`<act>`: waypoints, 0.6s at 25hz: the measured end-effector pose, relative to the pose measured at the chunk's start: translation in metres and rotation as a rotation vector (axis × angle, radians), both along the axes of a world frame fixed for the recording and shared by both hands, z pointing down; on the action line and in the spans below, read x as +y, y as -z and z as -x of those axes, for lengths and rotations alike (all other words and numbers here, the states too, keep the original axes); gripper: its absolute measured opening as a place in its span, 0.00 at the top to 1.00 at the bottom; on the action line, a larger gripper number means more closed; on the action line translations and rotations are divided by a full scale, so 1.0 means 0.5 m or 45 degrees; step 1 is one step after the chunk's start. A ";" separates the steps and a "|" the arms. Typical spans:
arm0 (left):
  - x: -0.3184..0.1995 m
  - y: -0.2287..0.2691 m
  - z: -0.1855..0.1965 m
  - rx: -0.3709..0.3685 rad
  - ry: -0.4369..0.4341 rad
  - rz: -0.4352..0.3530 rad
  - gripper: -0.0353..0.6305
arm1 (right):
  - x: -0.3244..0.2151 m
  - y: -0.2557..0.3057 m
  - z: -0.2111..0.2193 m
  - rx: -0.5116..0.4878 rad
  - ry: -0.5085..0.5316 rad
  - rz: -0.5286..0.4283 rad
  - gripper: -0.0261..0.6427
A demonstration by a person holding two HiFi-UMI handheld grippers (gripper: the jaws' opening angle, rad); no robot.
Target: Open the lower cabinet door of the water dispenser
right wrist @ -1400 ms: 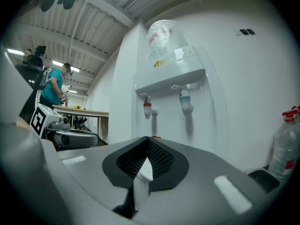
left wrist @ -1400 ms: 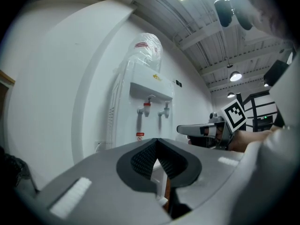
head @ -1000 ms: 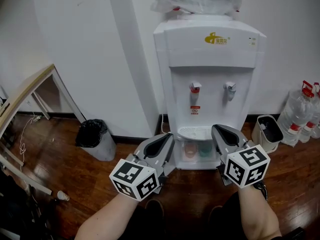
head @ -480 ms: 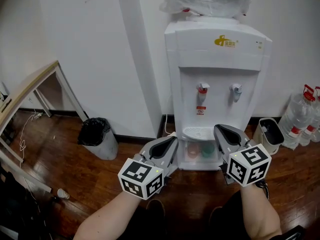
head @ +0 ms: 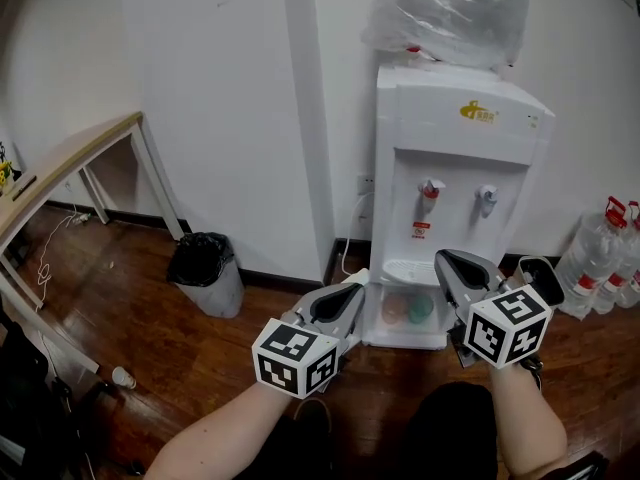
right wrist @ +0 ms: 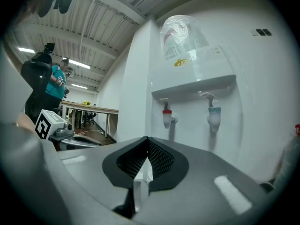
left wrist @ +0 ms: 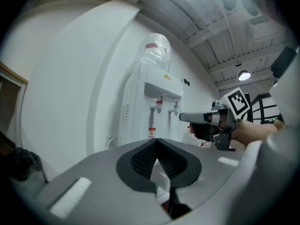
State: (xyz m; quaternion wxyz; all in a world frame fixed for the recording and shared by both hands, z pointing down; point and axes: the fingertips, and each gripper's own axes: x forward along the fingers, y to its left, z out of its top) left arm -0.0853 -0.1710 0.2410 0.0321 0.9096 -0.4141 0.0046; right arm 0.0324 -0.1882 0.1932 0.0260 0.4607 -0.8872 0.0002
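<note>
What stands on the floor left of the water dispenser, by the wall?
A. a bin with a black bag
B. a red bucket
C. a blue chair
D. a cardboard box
A: the head view shows a bin lined with a black bag standing left of the water dispenser.

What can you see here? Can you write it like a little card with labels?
Machine: white water dispenser against the wall
On top: bottle under a plastic bag
Taps: red tap, blue tap
Lower cabinet door: looks closed, untouched
Left tool: tips together, empty
Right tool: tips together, empty
Nearby: black bin, water jugs on floor
</note>
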 end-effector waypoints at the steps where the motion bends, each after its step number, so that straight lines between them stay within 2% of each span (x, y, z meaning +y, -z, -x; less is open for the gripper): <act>1: 0.007 0.005 0.000 0.008 -0.004 -0.005 0.87 | 0.006 0.012 0.003 0.011 0.009 -0.010 0.96; 4: 0.027 0.012 -0.001 0.004 -0.030 -0.020 0.87 | 0.025 0.029 0.010 0.027 0.039 -0.019 0.96; 9: 0.047 0.018 -0.008 0.034 -0.040 -0.011 0.87 | 0.043 -0.018 -0.008 0.033 0.051 0.044 0.96; 15: 0.037 -0.025 -0.035 -0.107 -0.038 -0.004 0.87 | 0.024 -0.119 -0.042 -0.015 0.069 0.113 0.94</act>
